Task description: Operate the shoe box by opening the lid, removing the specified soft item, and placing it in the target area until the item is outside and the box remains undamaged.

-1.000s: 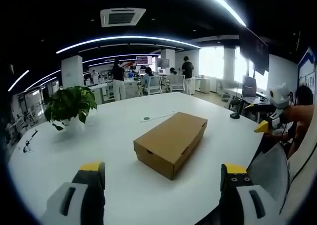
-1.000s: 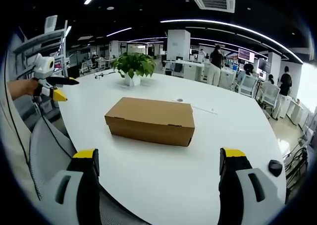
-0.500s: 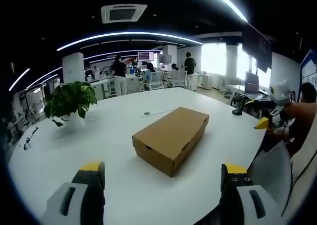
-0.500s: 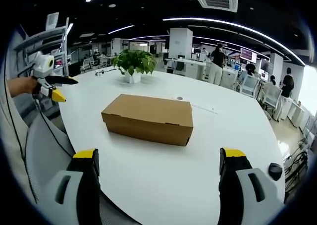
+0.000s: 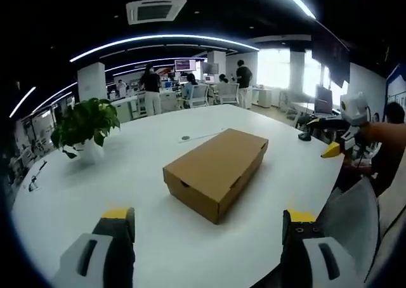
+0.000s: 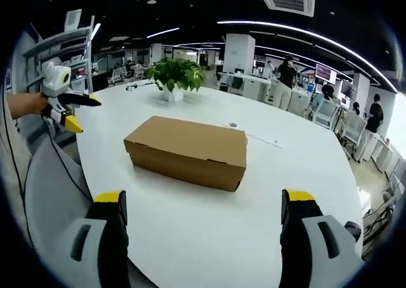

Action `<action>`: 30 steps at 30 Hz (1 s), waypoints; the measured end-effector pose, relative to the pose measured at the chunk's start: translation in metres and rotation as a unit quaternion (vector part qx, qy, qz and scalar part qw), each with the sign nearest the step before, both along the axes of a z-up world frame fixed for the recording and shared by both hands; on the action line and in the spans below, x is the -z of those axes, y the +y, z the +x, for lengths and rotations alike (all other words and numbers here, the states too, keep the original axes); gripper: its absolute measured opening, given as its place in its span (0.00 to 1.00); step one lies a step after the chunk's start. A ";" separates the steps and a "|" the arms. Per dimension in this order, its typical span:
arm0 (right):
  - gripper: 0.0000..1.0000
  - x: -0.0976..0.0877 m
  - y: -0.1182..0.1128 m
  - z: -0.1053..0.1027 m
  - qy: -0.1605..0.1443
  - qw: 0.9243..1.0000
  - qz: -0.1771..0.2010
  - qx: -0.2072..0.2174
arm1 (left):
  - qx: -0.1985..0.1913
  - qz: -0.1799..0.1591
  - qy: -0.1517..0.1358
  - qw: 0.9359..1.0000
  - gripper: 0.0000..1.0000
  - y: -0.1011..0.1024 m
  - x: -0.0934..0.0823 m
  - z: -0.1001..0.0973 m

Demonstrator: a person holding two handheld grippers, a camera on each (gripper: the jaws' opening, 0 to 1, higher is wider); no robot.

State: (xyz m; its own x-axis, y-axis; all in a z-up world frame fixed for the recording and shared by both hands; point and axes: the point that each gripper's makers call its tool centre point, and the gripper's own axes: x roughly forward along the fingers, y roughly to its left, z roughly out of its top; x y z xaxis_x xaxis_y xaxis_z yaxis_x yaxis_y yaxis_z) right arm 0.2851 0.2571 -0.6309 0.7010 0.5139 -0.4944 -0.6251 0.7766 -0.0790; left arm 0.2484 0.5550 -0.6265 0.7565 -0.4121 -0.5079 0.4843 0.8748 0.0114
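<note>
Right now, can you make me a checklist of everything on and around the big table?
Surface: white table, mostly bare.
Job's things: cardboard shoe box, lid shut, lying flat mid-table.
Clutter: potted plant beyond the box; small round disc and a thin strip beside it.
Grippers: left gripper and right gripper both open, holding nothing, short of the box.
Cables: a dark cable by the grey chair.
Surroundings: open office, people standing at desks, ceiling lights.
</note>
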 end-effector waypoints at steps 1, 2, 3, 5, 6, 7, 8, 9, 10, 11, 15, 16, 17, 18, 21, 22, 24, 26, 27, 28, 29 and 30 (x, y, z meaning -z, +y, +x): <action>0.96 0.001 0.001 0.002 -0.001 1.000 -0.003 -0.005 | 0.000 0.003 0.000 1.000 0.98 -0.001 0.001 0.001; 0.96 0.002 0.001 0.003 -0.001 1.000 -0.005 -0.009 | -0.001 0.003 0.001 1.000 0.98 -0.001 0.002 0.002; 0.96 0.003 0.002 0.005 -0.001 1.000 -0.007 -0.013 | -0.002 0.002 0.001 1.000 0.98 -0.002 0.003 0.004; 0.96 0.004 0.002 0.009 0.001 1.000 -0.007 -0.017 | -0.002 0.001 0.001 1.000 0.98 -0.005 0.004 0.006; 0.96 0.004 0.004 0.012 0.000 1.000 -0.005 -0.022 | 0.000 0.000 -0.001 1.000 0.98 -0.007 0.005 0.007; 0.96 0.004 0.004 0.014 -0.002 1.000 -0.004 -0.025 | 0.000 0.000 0.000 1.000 0.98 -0.008 0.006 0.008; 0.96 0.003 0.006 0.018 -0.007 1.000 -0.004 -0.031 | 0.000 0.000 0.002 1.000 0.98 -0.009 0.008 0.010; 0.96 0.003 0.006 0.020 -0.009 0.999 -0.004 -0.033 | 0.001 0.000 0.001 1.000 0.98 -0.011 0.010 0.011; 0.96 0.003 0.007 0.024 -0.010 0.999 -0.007 -0.038 | 0.001 0.001 0.000 1.000 0.97 -0.014 0.011 0.013; 0.96 0.004 0.008 0.026 -0.009 0.999 -0.008 -0.041 | 0.000 0.001 -0.001 1.000 0.97 -0.015 0.011 0.014; 0.86 0.013 0.009 0.034 0.004 0.997 -0.028 -0.069 | -0.018 -0.015 -0.010 1.000 0.96 -0.020 0.009 0.023; 0.85 0.015 0.007 0.037 0.003 0.997 -0.037 -0.074 | -0.019 -0.018 -0.013 1.000 0.96 -0.021 0.009 0.024; 0.86 0.017 0.007 0.039 0.003 0.996 -0.039 -0.076 | -0.020 -0.019 -0.014 1.000 0.96 -0.022 0.011 0.027; 0.87 0.018 0.007 0.042 0.006 0.996 -0.037 -0.078 | -0.021 -0.018 -0.014 1.000 0.96 -0.022 0.013 0.028; 0.86 0.021 0.007 0.046 0.009 0.995 -0.042 -0.087 | -0.027 -0.018 -0.013 0.999 0.96 -0.023 0.019 0.034; 0.86 0.023 0.006 0.047 0.010 0.995 -0.047 -0.091 | -0.028 -0.020 -0.012 0.999 0.95 -0.025 0.019 0.034; 0.84 0.029 0.004 0.052 0.011 0.993 -0.060 -0.103 | -0.031 -0.020 -0.010 0.999 0.94 -0.027 0.023 0.036; 0.81 0.032 0.005 0.054 0.011 0.991 -0.067 -0.116 | -0.021 -0.015 -0.013 1.000 0.89 -0.031 0.026 0.037; 0.79 0.035 0.005 0.055 0.016 0.989 -0.072 -0.126 | -0.020 -0.013 -0.010 1.000 0.87 -0.032 0.029 0.036; 0.78 0.037 0.006 0.055 0.017 0.988 -0.073 -0.132 | -0.019 -0.013 -0.009 1.000 0.86 -0.032 0.032 0.037; 0.77 0.037 0.008 0.056 0.018 0.987 -0.075 -0.138 | -0.015 -0.015 -0.007 1.000 0.86 -0.033 0.035 0.036; 0.76 0.039 0.008 0.058 0.018 0.987 -0.077 -0.141 | -0.015 -0.016 -0.004 1.000 0.86 -0.033 0.037 0.036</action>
State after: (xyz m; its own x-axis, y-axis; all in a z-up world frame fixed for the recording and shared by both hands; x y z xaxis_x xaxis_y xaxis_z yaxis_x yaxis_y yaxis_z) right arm 0.3430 0.2650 -0.6694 0.5213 0.6027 -0.6042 -0.8191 0.5519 -0.1562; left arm 0.2843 0.5221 -0.6632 0.7727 -0.4042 -0.4895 0.4571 0.8893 -0.0129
